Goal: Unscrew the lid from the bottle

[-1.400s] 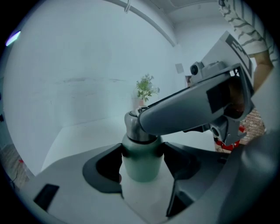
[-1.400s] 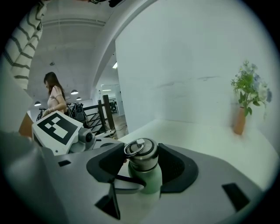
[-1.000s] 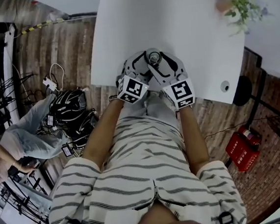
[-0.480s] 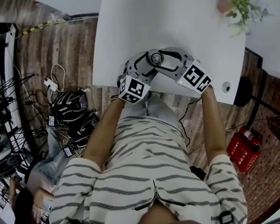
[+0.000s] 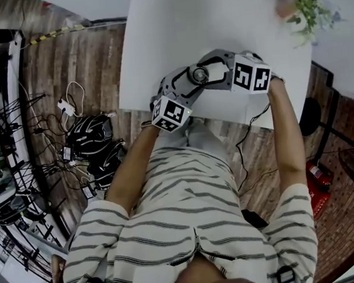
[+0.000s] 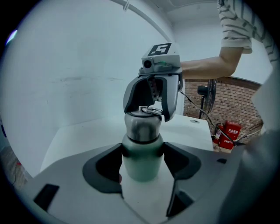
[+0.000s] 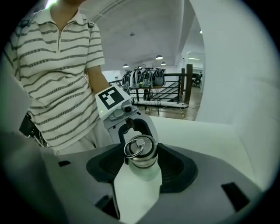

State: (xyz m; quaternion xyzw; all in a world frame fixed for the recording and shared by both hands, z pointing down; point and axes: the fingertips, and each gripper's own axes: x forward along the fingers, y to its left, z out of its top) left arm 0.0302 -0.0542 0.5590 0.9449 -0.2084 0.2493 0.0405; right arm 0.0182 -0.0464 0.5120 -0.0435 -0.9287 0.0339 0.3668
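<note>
Nearest the head camera, a striped shirt (image 5: pixel 185 224) fills the lower frame. Both forearms reach out from it to the near edge of the white surface (image 5: pixel 215 16). The left tongs (image 5: pixel 184 86) come in from the person's side and are closed on the pale green body of the bottle (image 6: pixel 141 164), with a dark pad pressed to each flank. The bottle's base is hidden behind the tongs' own frame, so whether it rests on the surface cannot be told. The right tongs (image 5: pixel 213 73) reach in from the right and clamp round the steel lid (image 7: pixel 141 154), the jaws standing fairly wide to span it. A metal ring (image 7: pixel 132 148) lies tilted on top of the lid. From above only the lid's top shows, since both tongs cover the body. Whether any gap has opened between lid and body is too small to judge. Far across the surface, toward its right corner, stands a small potted plant (image 5: pixel 304 10), blurred.
</note>
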